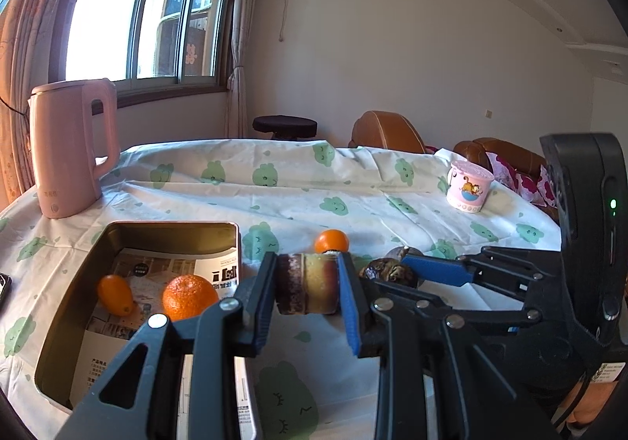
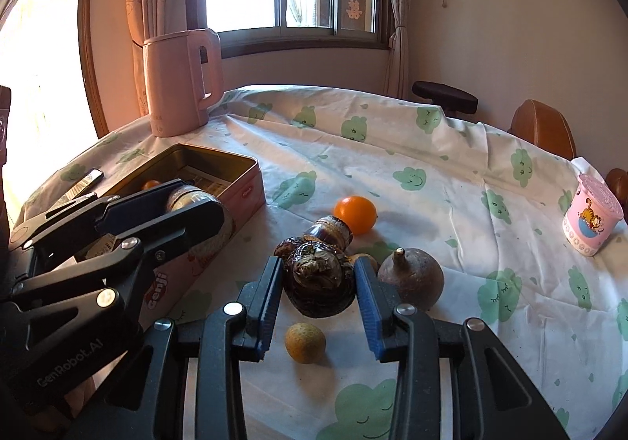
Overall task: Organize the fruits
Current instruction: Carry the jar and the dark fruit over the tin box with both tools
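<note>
My left gripper (image 1: pixel 306 283) is shut on a brown-and-yellow cylindrical piece of fruit (image 1: pixel 308 285), held above the cloth beside the open pink tin (image 1: pixel 70 283). The tin holds an orange (image 1: pixel 188 296) and a small oval kumquat (image 1: pixel 115 294). My right gripper (image 2: pixel 318 283) has its fingers on both sides of a dark knobbly fruit (image 2: pixel 318 283) lying on the table. A small orange (image 2: pixel 355 214), a round brown fruit with a stem (image 2: pixel 412 279) and a small yellow-brown fruit (image 2: pixel 305 342) lie around it. The left gripper (image 2: pixel 184 204) shows in the right wrist view over the tin (image 2: pixel 243 181).
A pink kettle (image 1: pixel 70 149) stands at the back left. A pink cartoon cup (image 1: pixel 469 190) stands at the right edge. A dark phone (image 2: pixel 88 181) lies left of the tin. Brown chairs (image 1: pixel 384 132) and a stool stand behind the table.
</note>
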